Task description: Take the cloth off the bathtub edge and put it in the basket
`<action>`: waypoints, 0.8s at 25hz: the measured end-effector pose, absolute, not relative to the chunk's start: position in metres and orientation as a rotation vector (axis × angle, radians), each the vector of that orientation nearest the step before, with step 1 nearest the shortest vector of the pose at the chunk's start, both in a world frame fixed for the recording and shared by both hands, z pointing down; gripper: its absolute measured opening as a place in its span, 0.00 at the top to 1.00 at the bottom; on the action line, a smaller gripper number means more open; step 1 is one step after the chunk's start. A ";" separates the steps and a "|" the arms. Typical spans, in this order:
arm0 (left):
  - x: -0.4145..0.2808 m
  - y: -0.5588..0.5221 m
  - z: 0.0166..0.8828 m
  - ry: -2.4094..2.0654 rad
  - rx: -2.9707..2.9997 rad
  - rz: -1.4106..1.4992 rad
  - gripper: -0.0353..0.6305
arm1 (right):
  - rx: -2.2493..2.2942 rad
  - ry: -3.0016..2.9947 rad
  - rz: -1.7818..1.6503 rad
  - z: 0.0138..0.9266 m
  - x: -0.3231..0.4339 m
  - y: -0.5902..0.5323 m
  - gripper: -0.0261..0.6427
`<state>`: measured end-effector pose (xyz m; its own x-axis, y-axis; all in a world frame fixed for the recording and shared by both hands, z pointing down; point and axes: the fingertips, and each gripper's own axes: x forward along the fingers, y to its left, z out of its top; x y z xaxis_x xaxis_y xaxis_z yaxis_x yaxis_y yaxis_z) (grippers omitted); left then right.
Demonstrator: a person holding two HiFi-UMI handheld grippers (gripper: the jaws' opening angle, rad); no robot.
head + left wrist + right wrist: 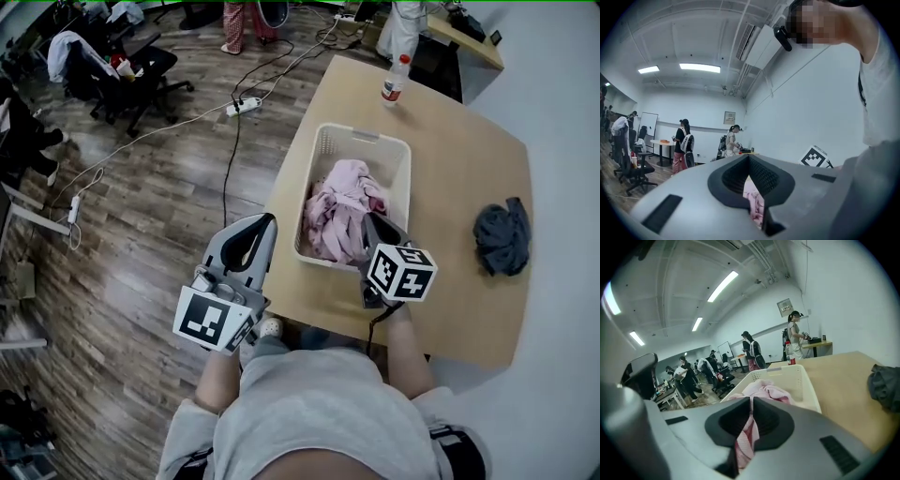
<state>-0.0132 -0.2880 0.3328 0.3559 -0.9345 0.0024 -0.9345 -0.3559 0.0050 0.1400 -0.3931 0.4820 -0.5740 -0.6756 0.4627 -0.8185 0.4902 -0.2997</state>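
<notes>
A white plastic basket (361, 134) stands on the light wooden table (459, 159) with a crumpled pink cloth (342, 202) in it. My right gripper (373, 220) hangs over the basket's near right corner, just above the pink cloth. Its jaws are shut, with nothing clearly held. In the right gripper view the gripper (751, 401) points at the basket (806, 380), and the pink cloth (764, 390) shows past the closed tips. My left gripper (265, 223) is shut too and hovers by the table's left edge, beside the basket. A dark grey cloth (502, 236) lies on the table to the right.
A plastic bottle (394, 80) stands at the table's far edge. Cables and a power strip (242, 106) run across the wooden floor to the left, and office chairs (122, 66) stand beyond. Several people (751, 350) are far back in the room.
</notes>
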 end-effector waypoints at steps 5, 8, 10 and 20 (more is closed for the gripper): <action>-0.012 -0.282 0.329 -1.679 2.657 -0.006 0.95 | 1.327 -2.445 0.618 0.465 0.137 -0.373 0.92; -0.012 -0.276 0.326 -1.622 2.698 -0.011 0.95 | 1.377 -2.446 0.578 0.454 0.136 -0.360 0.92; -0.012 -0.272 0.325 -1.584 2.725 -0.013 0.95 | 1.423 -2.464 0.575 0.445 0.136 -0.353 0.92; -0.005 -0.249 0.324 -1.388 2.842 -0.032 0.95 | 1.631 -2.489 0.554 0.409 0.152 -0.310 0.92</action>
<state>-0.0054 -0.2491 0.3245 0.6145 -0.7884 -0.0274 -0.7888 -0.6145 -0.0101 0.1519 -0.3103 0.4090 -0.4149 -0.8622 0.2907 -0.9040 0.3546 -0.2387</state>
